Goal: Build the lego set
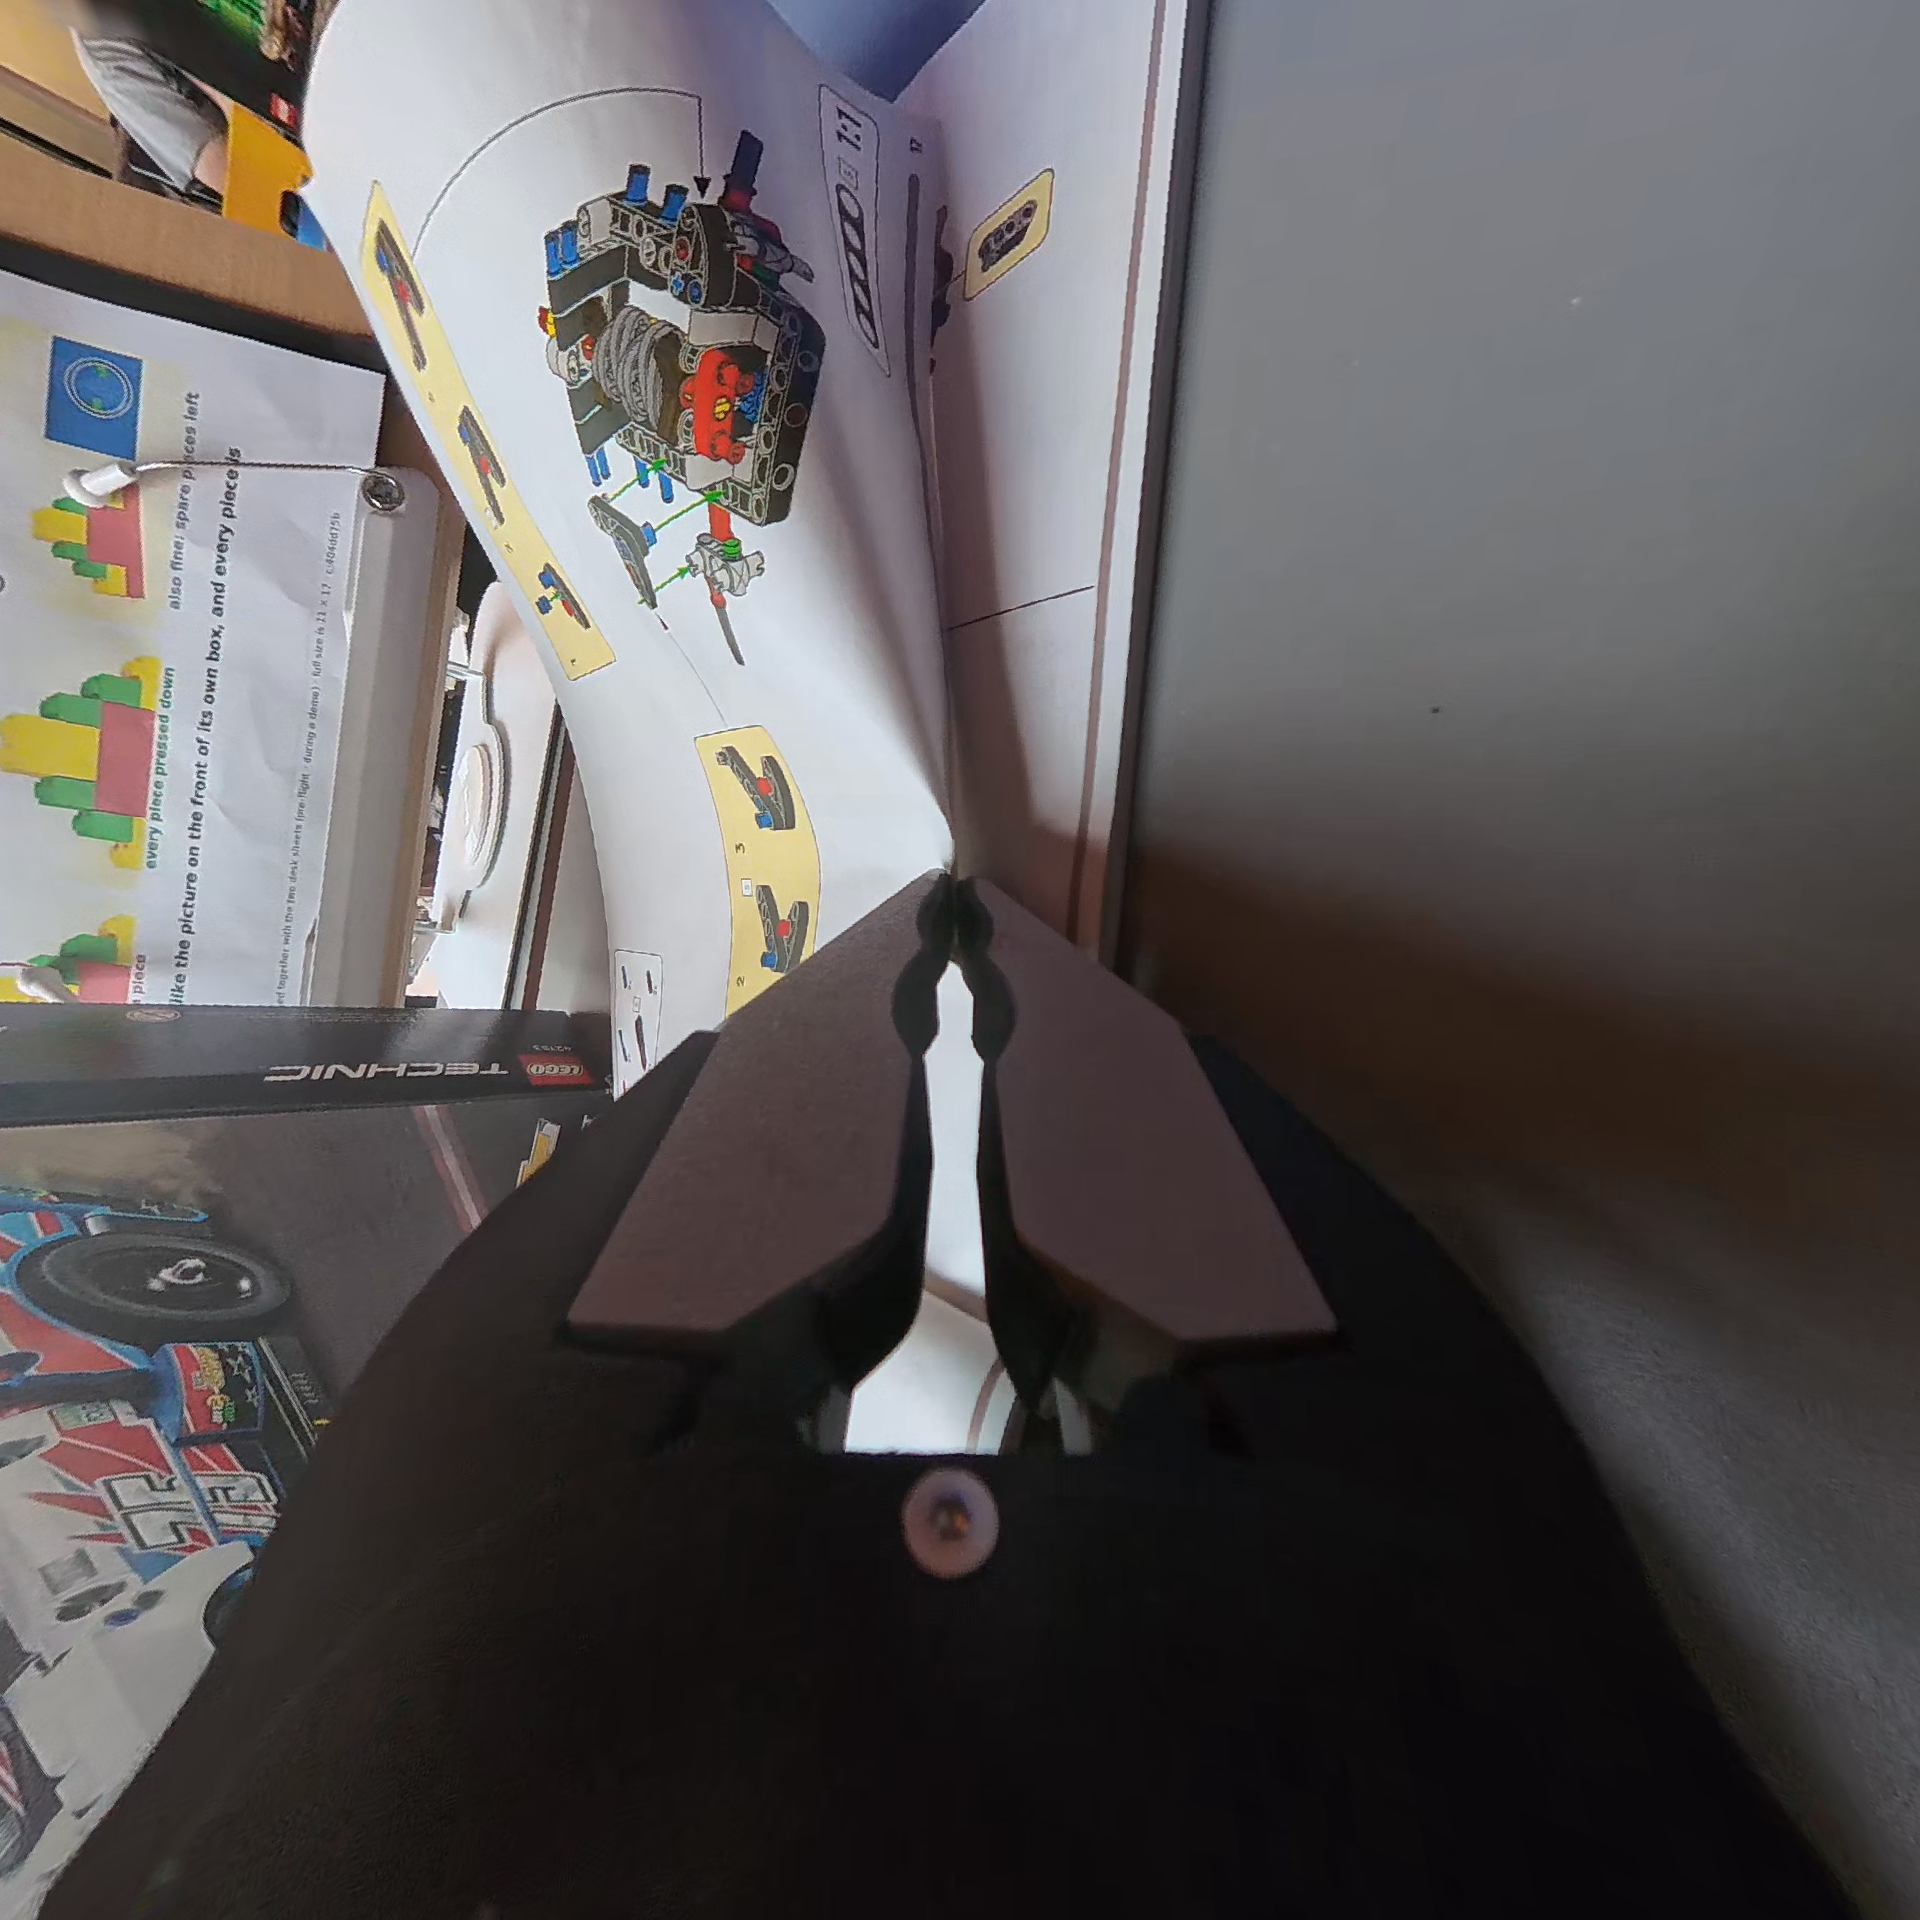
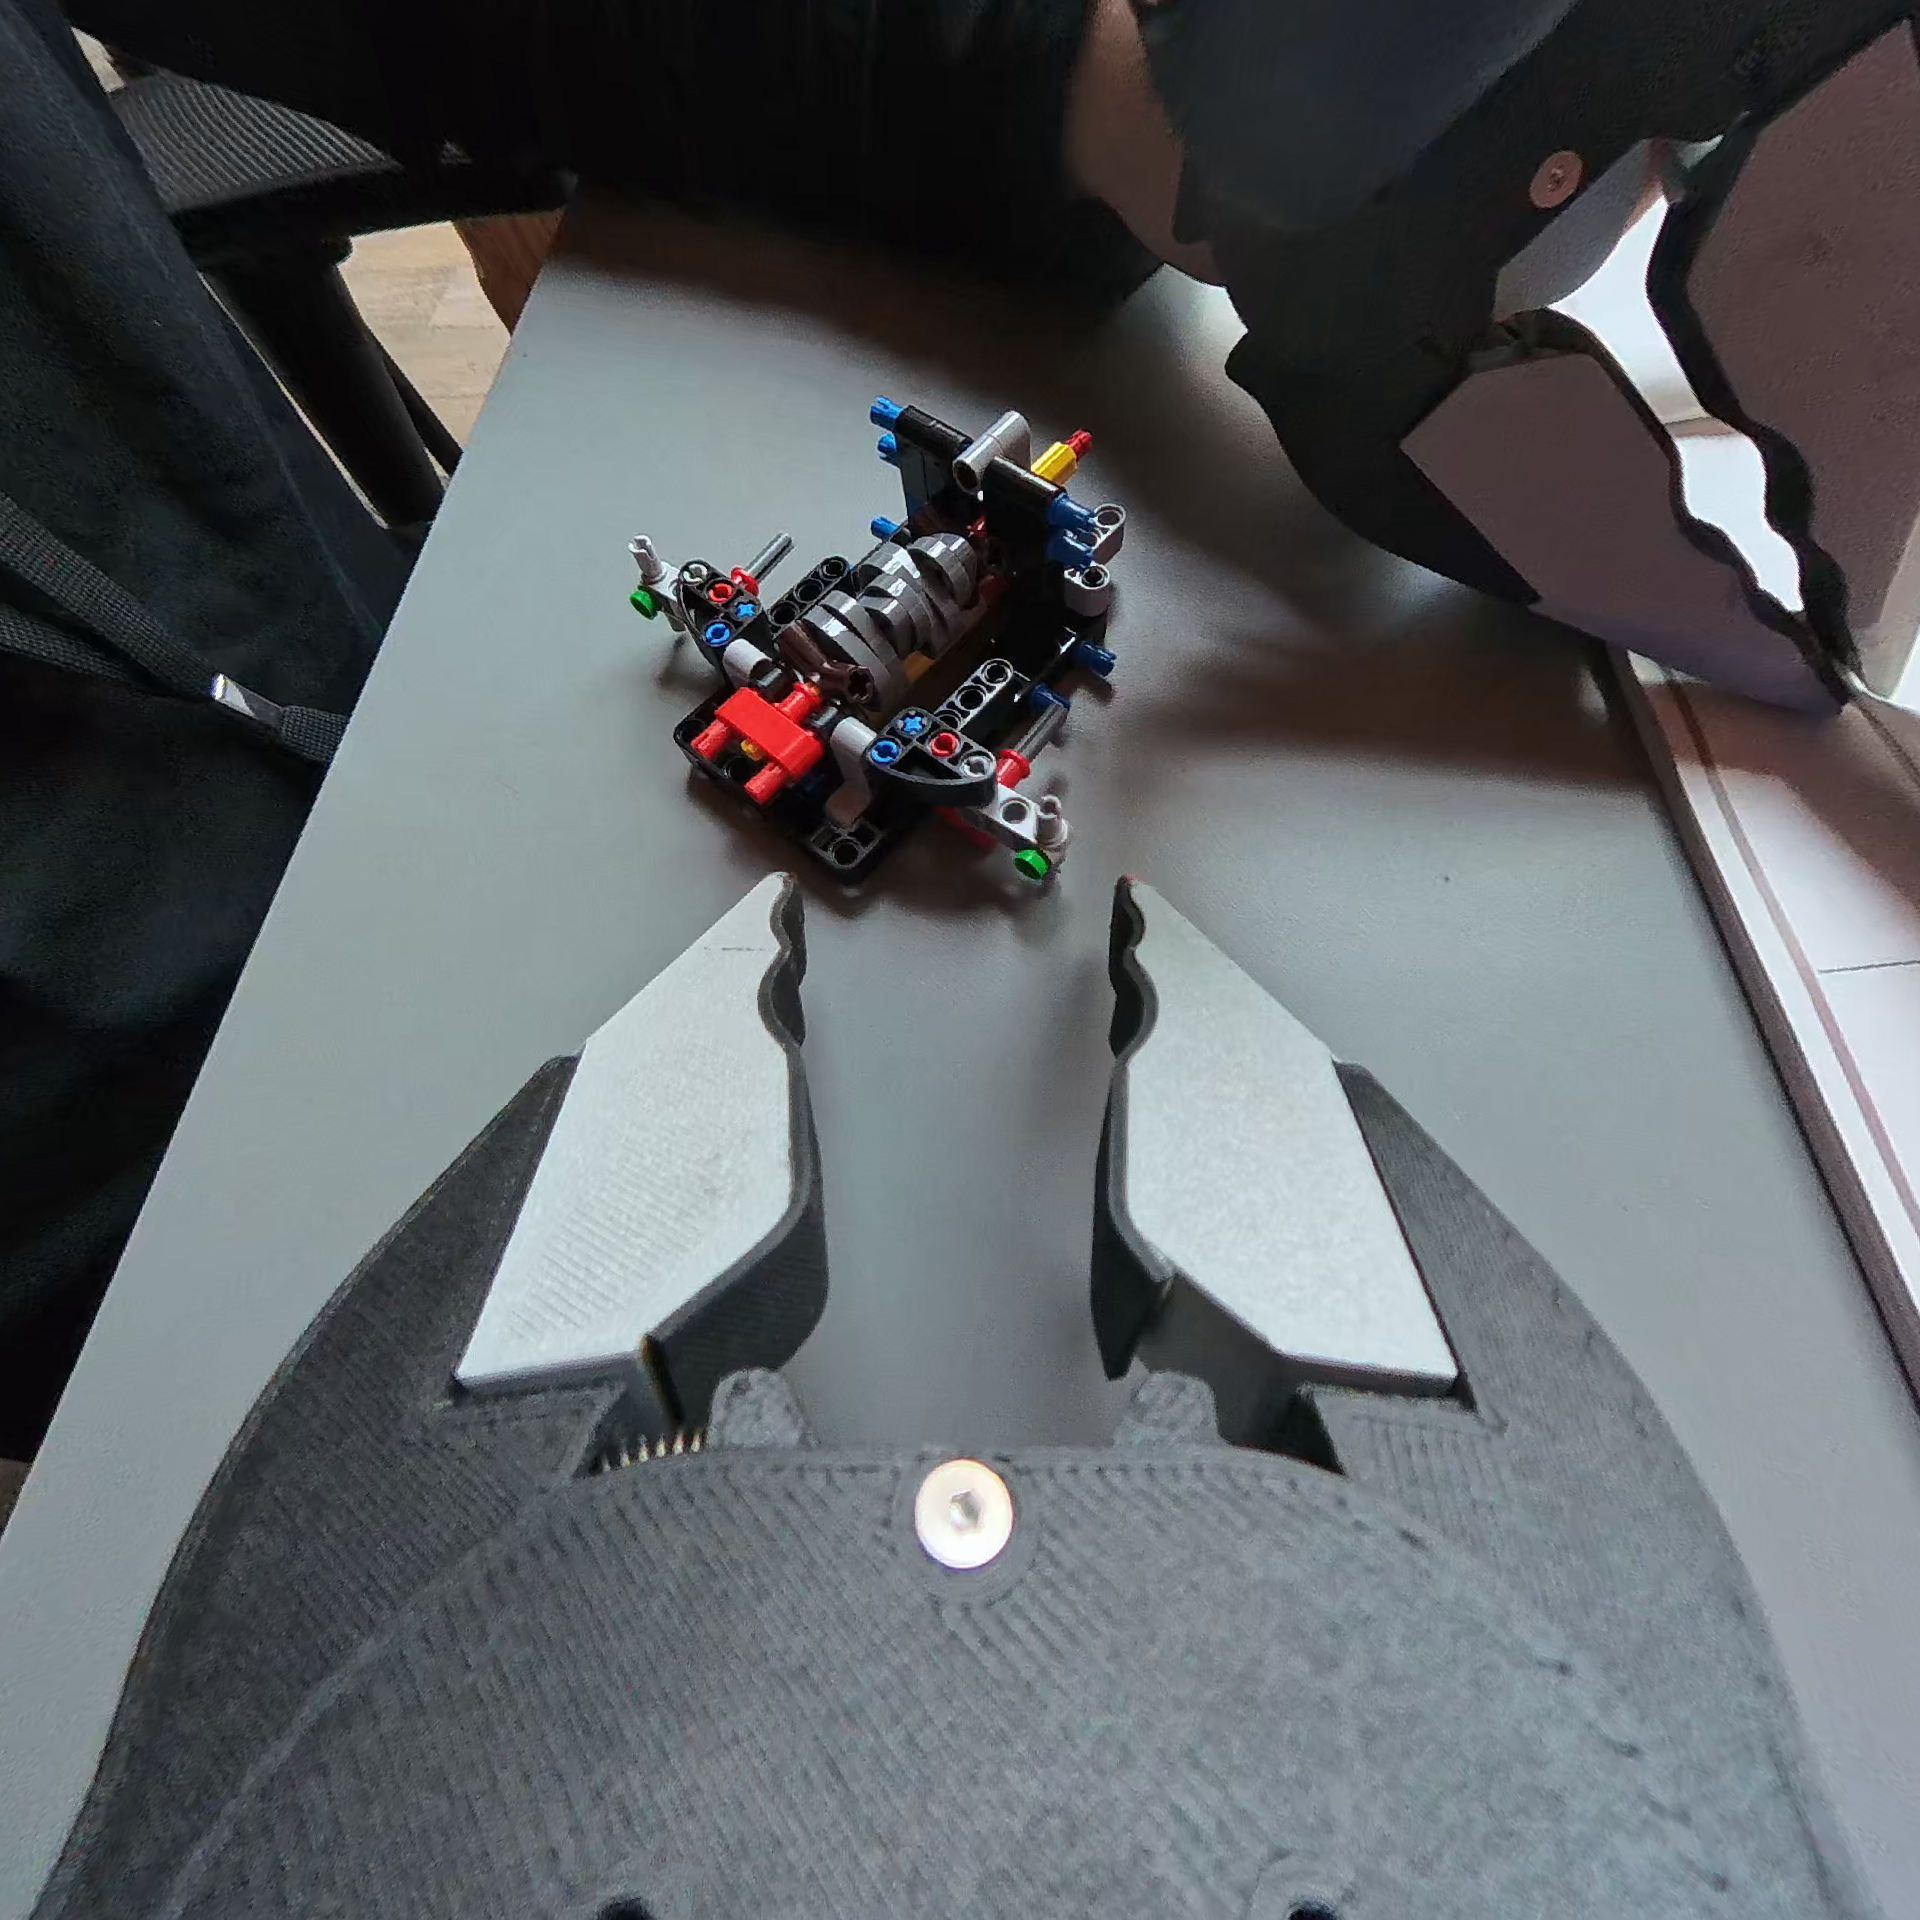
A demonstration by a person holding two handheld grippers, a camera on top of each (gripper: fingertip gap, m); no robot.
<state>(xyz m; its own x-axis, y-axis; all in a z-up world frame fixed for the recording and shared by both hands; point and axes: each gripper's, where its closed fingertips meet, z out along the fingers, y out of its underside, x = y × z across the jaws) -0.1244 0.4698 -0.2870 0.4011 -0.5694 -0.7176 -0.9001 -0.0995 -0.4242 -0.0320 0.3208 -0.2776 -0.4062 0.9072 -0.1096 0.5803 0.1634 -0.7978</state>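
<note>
My left gripper [image 1: 951,883] is shut on the edge of a page of the open instruction booklet [image 1: 644,343] and holds the page lifted and curled. The page shows a drawing of the chassis. It also shows at the upper right of the right wrist view [image 2: 1839,665], over the booklet [image 2: 1860,883]. My right gripper [image 2: 956,904] is open and empty, low over the grey table [image 2: 1351,987]. Just beyond its tips lies the partly built lego chassis [image 2: 883,644], black with red, blue, grey and green pieces.
The black lego box [image 1: 208,1299] with a car picture lies left of the booklet. A printed sheet [image 1: 177,623] with brick pictures and a cardboard box [image 1: 187,260] lie beyond it. A person in dark clothing [image 2: 135,520] is along the table's left edge.
</note>
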